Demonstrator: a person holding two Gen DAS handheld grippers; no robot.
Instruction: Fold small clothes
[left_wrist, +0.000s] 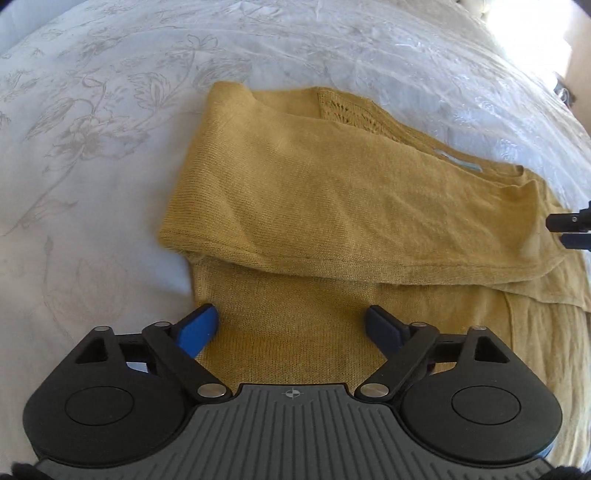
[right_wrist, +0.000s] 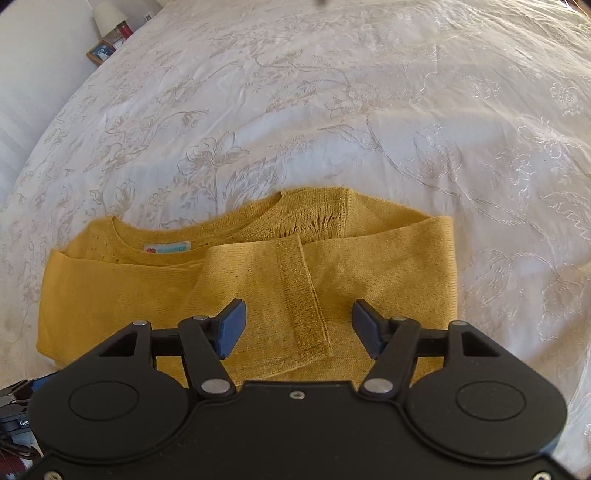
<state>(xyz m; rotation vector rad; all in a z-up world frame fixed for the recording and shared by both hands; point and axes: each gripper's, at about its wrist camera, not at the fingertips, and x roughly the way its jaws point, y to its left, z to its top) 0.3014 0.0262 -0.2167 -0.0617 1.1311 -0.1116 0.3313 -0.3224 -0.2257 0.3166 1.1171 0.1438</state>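
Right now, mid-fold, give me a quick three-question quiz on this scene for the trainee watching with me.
1. True or false: the right gripper is clamped on the mustard sweater.
2. Which lies folded across the sweater's front? A) a sleeve B) a towel C) a sock
3. Fill in: the sweater lies on a white bedspread with a ______ pattern.

Key:
1. False. Both it and the left gripper hang above the knit with jaws apart and nothing pinched.
2. A. The ribbed cuff lies between the right gripper's fingers, below them.
3. Floral.
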